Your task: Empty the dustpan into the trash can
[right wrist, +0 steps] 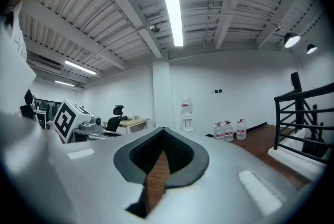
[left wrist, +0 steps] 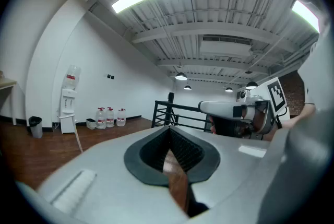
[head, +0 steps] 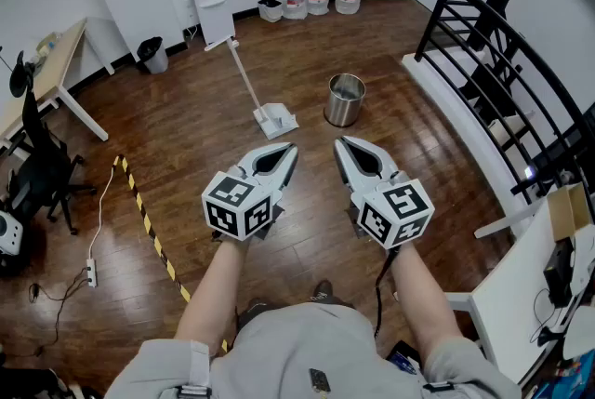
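The left gripper (head: pixel 290 150) and the right gripper (head: pixel 340 144) are held side by side in front of the person. Each has its jaws pressed together on nothing, and each gripper view shows the dark pads meeting at the tip.

Only the head view shows the dustpan (head: pixel 277 119). It rests on the wooden floor (head: pixel 186 127) ahead of the grippers and apart from them, with its long handle slanting toward the far wall. The steel trash can (head: pixel 345 99) stands near it on the right. Neither gripper view shows the can. The left gripper view catches a thin pale rod (left wrist: pixel 78 140), perhaps that handle, and the water bottles (left wrist: pixel 109 117) by the wall.
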The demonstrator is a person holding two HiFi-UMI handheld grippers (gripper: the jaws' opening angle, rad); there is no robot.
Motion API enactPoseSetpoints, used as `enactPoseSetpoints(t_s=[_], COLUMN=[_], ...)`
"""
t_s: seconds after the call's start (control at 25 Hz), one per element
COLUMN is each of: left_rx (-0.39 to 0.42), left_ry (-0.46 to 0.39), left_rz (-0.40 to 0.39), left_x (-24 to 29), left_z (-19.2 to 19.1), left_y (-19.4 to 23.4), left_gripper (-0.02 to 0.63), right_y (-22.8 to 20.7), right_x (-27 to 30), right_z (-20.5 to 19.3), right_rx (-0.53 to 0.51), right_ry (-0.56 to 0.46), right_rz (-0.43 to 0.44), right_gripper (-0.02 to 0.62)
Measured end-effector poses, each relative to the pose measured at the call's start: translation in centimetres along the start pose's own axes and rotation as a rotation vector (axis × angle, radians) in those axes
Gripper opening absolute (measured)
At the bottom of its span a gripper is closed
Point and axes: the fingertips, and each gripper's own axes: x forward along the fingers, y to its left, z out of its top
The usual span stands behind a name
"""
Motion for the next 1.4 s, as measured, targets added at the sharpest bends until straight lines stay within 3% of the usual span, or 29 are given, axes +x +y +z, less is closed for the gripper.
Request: enactPoseSetpoints(t_s=[0.24, 0.44, 0.8, 1.12, 1.24, 1.4], left_rx=[0.016, -0.003, -0.034, -0.05, -0.063, -0.075], left_ry=[-0.02, -0.004, 0.009, 0.031, 0.042, 0.047], left_rz=[0.088, 0.159, 0.131, 0.101, 0.127, 0.222], left_x=[4.5, 7.3, 17.7, 25.6, 28.0, 31.2], left_z=[1.7, 1.1, 1.8, 5.3, 5.4, 4.9], left_y=[2.9, 9.2, 26.2, 35.6, 38.2, 41.8], left_gripper=[0.005, 0.005, 0.005, 0.005, 0.005, 0.005], right_y=[-5.5, -8.9, -17.0, -24.5, -27.2, -31.2], right_x=[3.4, 9.6, 26.7, 36.5, 39.5, 43.4], right_z=[0.1, -0.7, -1.4, 1.4, 1.9, 1.5], right_rx=[0.042, 0.049, 0.002, 0.024, 0.031, 0.037], right_ry=[-0.006, 0.012, 0.066, 0.071, 0.067, 0.07], right_rz=[0.038, 0.07, 0.018, -0.053, -0.036, 0.036], right_gripper=[0.0, 0.0, 0.0, 0.0, 0.0, 0.0])
